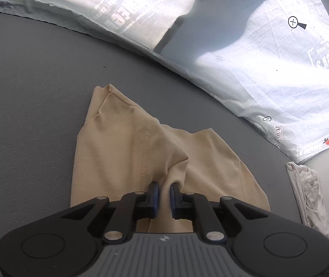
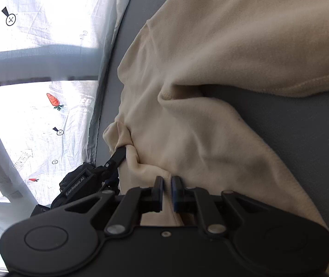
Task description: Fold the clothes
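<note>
Both grippers' jaws clamped on beige garment (image 1: 127, 152), rumpled, seam showing, on grey surface (image 1: 25, 115)

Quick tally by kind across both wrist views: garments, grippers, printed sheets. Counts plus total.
Garments: 2, the beige garment pinched by both grippers and a crumpled white garment lying at the right edge.
Grippers: 2, left gripper and right gripper.
Printed sheets: 1, the white carrot-print sheet past the grey surface.
Total: 5
</note>
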The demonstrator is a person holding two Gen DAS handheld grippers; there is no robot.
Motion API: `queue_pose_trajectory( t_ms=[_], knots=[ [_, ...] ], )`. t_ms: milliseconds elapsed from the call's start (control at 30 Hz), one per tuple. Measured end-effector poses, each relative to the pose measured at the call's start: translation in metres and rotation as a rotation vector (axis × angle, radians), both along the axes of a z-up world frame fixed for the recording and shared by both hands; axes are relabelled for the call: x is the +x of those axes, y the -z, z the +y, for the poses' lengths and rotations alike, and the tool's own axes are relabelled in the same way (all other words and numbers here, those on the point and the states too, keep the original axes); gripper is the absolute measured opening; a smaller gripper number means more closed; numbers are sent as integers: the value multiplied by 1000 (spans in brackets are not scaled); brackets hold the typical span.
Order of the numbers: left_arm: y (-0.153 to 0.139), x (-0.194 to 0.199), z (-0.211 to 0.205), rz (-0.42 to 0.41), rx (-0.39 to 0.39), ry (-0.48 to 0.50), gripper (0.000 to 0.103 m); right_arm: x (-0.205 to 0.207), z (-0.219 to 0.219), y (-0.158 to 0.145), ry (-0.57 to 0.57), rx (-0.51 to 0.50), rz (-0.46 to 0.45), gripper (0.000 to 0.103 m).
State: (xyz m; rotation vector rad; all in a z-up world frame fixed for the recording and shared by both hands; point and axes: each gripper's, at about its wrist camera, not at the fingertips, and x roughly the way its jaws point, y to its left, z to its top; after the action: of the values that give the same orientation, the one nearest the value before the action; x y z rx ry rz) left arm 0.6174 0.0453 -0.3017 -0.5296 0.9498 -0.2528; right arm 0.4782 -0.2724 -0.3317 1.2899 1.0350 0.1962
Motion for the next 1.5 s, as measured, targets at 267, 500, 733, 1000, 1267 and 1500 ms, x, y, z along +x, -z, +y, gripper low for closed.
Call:
queue_pose_trajectory(
  t_ms=[267, 500, 733, 1000, 1267, 1500],
  knots=[
    [-30, -28, 12, -35, 31, -75, 60, -18, -12, -6, 41, 17, 5, 10],
    [-54, -98, 31, -22, 40, -139, 61, -59, -36, -28, 35, -70, -30, 10],
    [-43, -171, -10, 84, 199, -81, 63, -100, -60, -50, 29, -157, -64, 14],
    [-31, -242, -36, 122, 274, -159, 70, -142, -121, -56, 88, -217, -54, 46],
    [-29, -276, -69, 138, 348, -242, 81, -166, -182, -63, 133, -377, -71, 78],
    [-22, -286, -93, 128, 417, -271, 93, -186, -235, -69, 195, -505, -93, 85]
  ],
)
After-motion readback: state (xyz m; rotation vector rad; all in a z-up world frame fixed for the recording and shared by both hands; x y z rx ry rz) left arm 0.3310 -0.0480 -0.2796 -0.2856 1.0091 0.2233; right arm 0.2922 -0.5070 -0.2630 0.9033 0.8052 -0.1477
